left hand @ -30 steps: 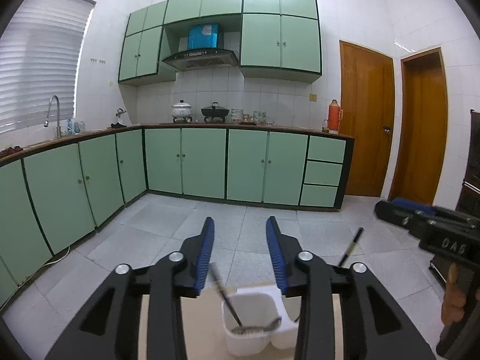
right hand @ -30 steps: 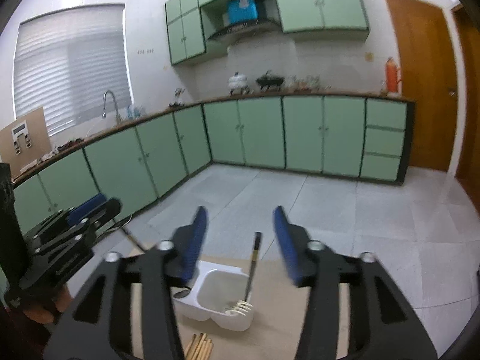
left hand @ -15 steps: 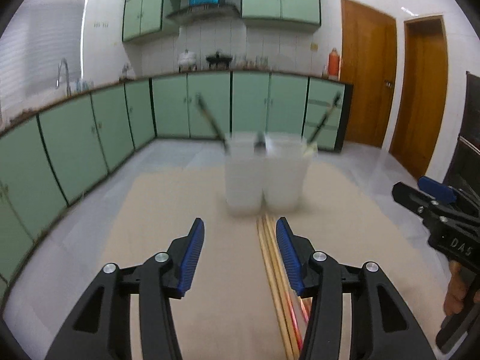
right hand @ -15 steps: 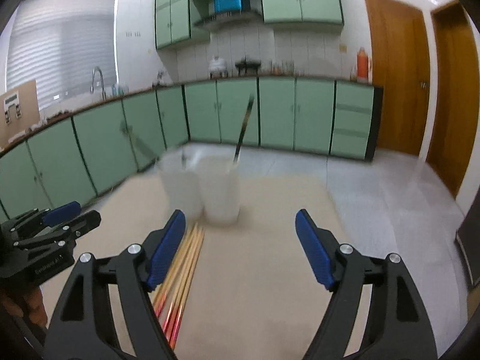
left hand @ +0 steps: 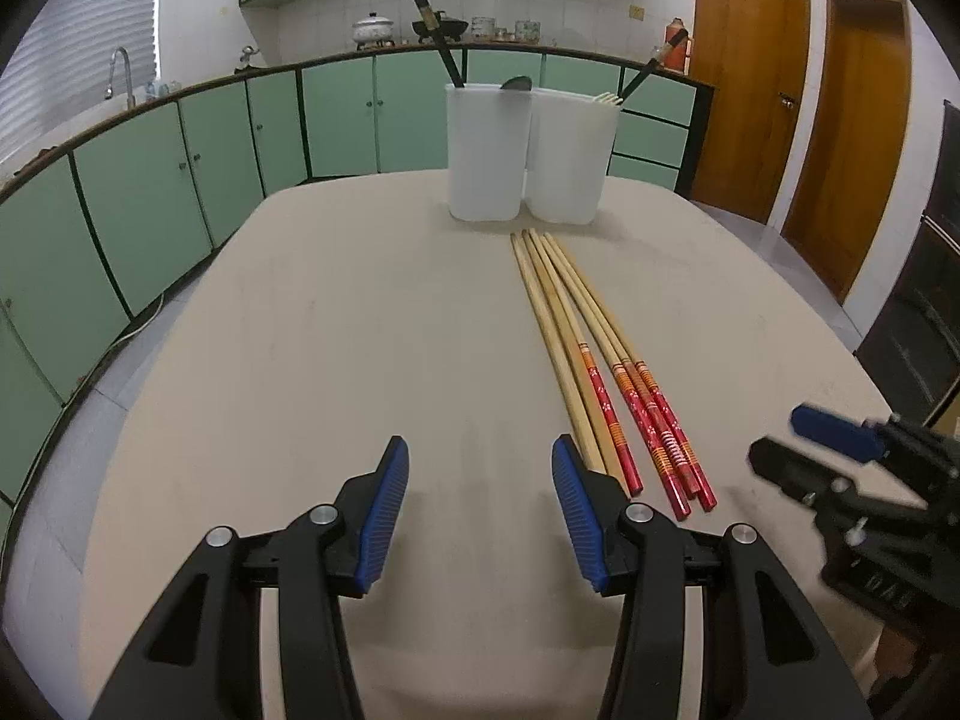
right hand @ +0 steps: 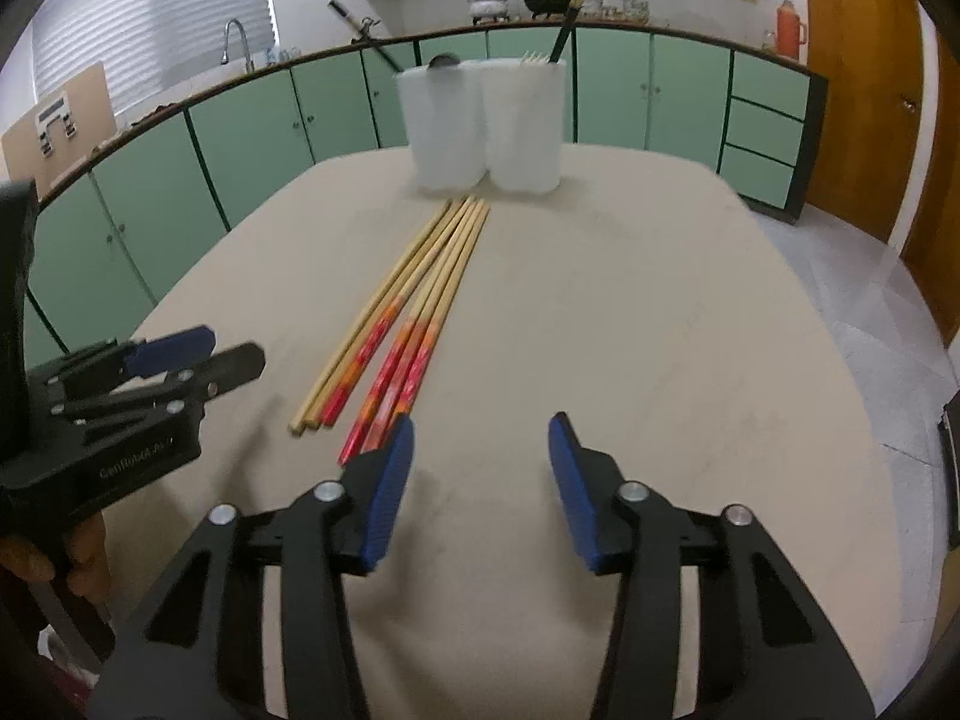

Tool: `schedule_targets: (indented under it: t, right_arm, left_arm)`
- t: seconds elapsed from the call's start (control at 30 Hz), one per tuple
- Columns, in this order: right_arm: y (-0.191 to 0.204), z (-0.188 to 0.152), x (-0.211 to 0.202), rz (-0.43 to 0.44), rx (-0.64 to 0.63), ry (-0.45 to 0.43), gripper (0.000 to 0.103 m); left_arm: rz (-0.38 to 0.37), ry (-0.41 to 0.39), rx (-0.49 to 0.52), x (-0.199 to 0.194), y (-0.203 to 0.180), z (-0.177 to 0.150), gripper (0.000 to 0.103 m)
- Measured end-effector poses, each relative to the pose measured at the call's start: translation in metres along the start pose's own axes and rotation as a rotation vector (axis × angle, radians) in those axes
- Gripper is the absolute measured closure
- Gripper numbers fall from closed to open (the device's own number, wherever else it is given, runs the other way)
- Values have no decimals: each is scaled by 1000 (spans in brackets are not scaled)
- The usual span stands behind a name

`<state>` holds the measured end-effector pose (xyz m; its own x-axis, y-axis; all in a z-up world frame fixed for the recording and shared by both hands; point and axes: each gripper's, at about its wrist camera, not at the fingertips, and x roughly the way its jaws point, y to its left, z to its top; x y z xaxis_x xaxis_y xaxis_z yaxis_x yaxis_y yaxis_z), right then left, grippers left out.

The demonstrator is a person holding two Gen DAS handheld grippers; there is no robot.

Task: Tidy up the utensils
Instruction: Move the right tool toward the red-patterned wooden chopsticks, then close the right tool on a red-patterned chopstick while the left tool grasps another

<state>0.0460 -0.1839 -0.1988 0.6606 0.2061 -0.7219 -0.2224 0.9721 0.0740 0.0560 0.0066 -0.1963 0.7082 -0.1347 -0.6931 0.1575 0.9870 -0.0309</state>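
A: Green cabinets (left hand: 336, 114) run along the far wall, and a beige table (left hand: 372, 324) fills the space under both grippers.

B: Where are the utensils?

A: A bundle of chopsticks (left hand: 576, 336) lies flat on the table, pale tips away from us, red patterned ends near. Seen from the left gripper (left hand: 480, 480), they sit just ahead and to its right, the near ends beside its right finger. From the right gripper (right hand: 480, 456), they lie ahead and to its left, the red ends close to its left finger.

B: And the holder?

A: Two white containers (left hand: 528, 156) stand touching, side by side, well ahead of both grippers, past the chopstick tips. A dark-handled spoon (left hand: 516, 83) leans in the left one, a fork (left hand: 607, 98) in the right.

B: Are the jaws on anything?

A: No. The left gripper's blue pads stand apart over bare table. The right gripper's jaws are closing, with nothing between them.
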Motion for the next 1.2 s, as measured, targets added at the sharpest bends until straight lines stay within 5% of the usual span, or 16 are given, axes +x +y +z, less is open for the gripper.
schedule_targets:
  t: [0.23,0.8,1.0,1.2]
  right_arm:
    - [15,-7,-6,-14,-3,-86,67]
    - [30,-18,4,-1,-56,-32,80]
    - [23,-15,10,-17,-44,-19,97]
    - [1,-15,5,40,37,-23,92]
  left_arm:
    - [40,-70,2,-4,-4,-7,54]
    - [41,-73,-46,-8,3,-10,54]
    - [38,-67,-47,-7,2,-12,54]
    - [41,-69,-41,-7,-1,-13,54]
